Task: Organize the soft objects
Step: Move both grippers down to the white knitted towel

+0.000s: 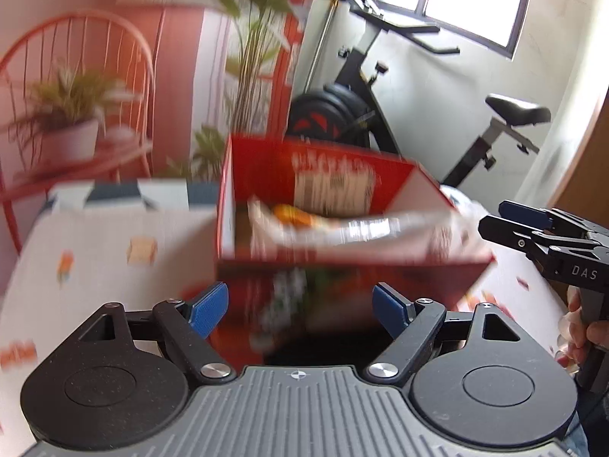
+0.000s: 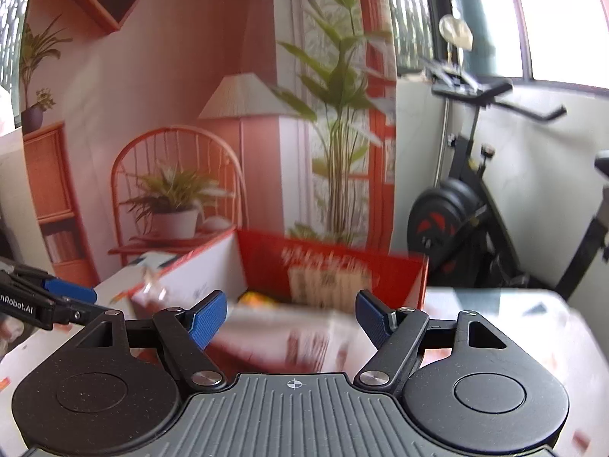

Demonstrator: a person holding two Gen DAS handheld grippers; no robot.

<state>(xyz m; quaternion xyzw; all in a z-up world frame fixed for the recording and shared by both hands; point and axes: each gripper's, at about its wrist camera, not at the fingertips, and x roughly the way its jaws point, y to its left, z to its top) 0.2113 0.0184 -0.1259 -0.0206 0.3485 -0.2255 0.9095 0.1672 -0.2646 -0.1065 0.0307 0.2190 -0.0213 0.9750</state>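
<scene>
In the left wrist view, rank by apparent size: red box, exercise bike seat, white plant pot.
1. red box, clearly largest, though nearest the camera.
2. white plant pot and exercise bike seat look alike; unranked.

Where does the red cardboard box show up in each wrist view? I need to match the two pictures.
Left wrist: the red cardboard box fills the centre, just beyond the open left gripper, with blurred packets inside.
Right wrist: the box sits low at centre, behind the open right gripper.
Shared landmark: the exercise bike, right of the box in both.
</scene>
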